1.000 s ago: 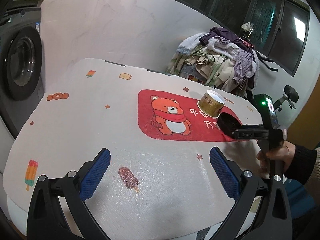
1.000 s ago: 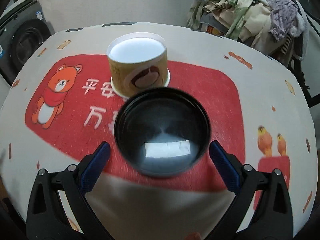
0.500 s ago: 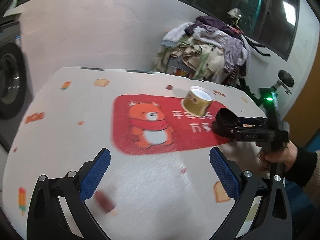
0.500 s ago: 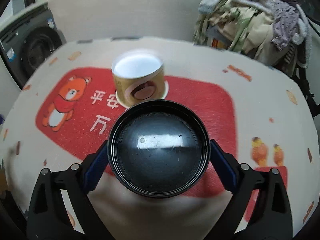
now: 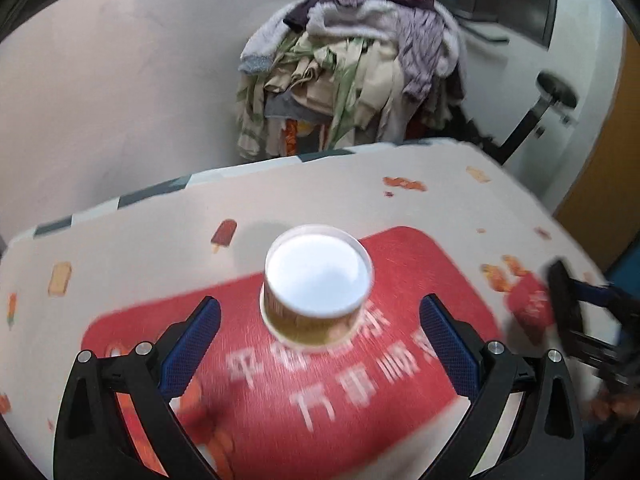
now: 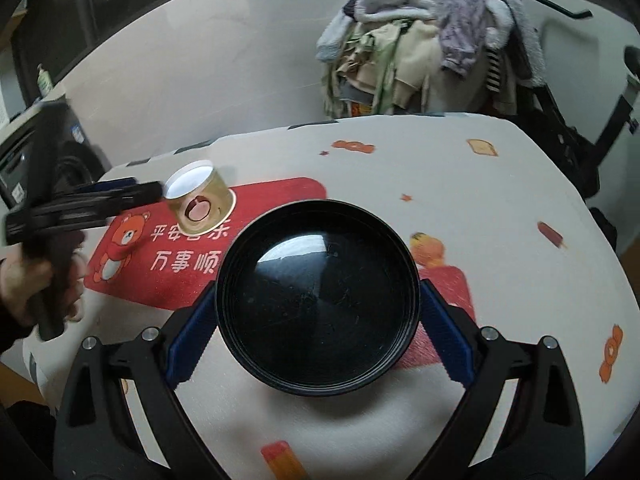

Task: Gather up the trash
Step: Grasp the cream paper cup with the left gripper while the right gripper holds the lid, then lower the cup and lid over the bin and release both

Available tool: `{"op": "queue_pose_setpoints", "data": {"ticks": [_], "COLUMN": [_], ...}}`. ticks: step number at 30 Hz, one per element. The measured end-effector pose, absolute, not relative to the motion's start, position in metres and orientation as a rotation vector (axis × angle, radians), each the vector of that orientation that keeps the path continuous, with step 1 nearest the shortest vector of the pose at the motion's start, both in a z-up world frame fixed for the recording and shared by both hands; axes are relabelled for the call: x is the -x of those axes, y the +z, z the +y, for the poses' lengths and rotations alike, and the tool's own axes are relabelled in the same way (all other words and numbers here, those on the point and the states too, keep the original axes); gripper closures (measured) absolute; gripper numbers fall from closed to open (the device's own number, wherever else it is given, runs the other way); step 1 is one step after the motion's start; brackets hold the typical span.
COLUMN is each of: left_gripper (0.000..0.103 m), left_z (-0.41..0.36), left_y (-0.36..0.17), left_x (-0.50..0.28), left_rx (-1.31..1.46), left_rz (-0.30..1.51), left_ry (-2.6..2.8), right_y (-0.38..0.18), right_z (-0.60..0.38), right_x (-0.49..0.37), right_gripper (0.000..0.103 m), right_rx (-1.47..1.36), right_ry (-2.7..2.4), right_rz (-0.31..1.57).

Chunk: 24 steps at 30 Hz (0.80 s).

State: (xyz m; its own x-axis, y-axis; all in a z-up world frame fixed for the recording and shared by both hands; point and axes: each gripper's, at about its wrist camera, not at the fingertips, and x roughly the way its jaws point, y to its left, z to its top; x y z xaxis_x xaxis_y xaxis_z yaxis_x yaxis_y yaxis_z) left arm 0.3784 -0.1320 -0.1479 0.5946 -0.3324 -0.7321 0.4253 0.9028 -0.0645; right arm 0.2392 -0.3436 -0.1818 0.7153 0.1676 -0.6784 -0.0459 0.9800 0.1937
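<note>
With its fingers [image 5: 448,344] spread wide around the paper cup [image 5: 316,284] at frame centre, the left gripper [image 5: 320,344] could tip or crush it by closing off-centre, while the right gripper [image 6: 318,328] grips the black bowl [image 6: 318,300].

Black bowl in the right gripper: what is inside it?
The black bowl, clamped by the right gripper, looks empty: bare glossy bottom showing only reflections. The tablecloth directly beneath it is covered.

one paper cup [image 5: 316,286] on the table [image 6: 500,208], one black bowl [image 6: 318,298] near the cup, two grippers, one clothes pile [image 6: 432,36] behind the table, one washing machine [image 6: 24,168] left of the table
</note>
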Motion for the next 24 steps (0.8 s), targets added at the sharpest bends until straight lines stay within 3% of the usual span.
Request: {"op": "queue_pose_setpoints", "data": {"ticks": [7, 8, 16, 24], "left_gripper": [0.009, 0.031, 0.030, 0.030], "left_z": [-0.157, -0.159, -0.132, -0.081], "left_y": [-0.176, -0.179, -0.161, -0.124], "left_x": [-0.422, -0.422, -0.377, -0.278], "left_rx": [-0.143, -0.150, -0.150, -0.122], "left_rz": [0.916, 0.922, 0.879, 0.832], "left_ry": [-0.380, -0.382, -0.420, -0.459], "right_y": [-0.179, -0.178, -0.169, -0.157], "right_z": [-0.349, -0.349, -0.336, -0.303], "right_x": [-0.225, -0.225, -0.212, -0.183], "right_gripper": [0.010, 0.010, 0.010, 0.010], "right_rx": [-0.192, -0.197, -0.188, -0.170], "right_ry": [0.113, 0.114, 0.140, 0.190], "right_rz": [0.746, 0.745, 0.746, 0.743]}}
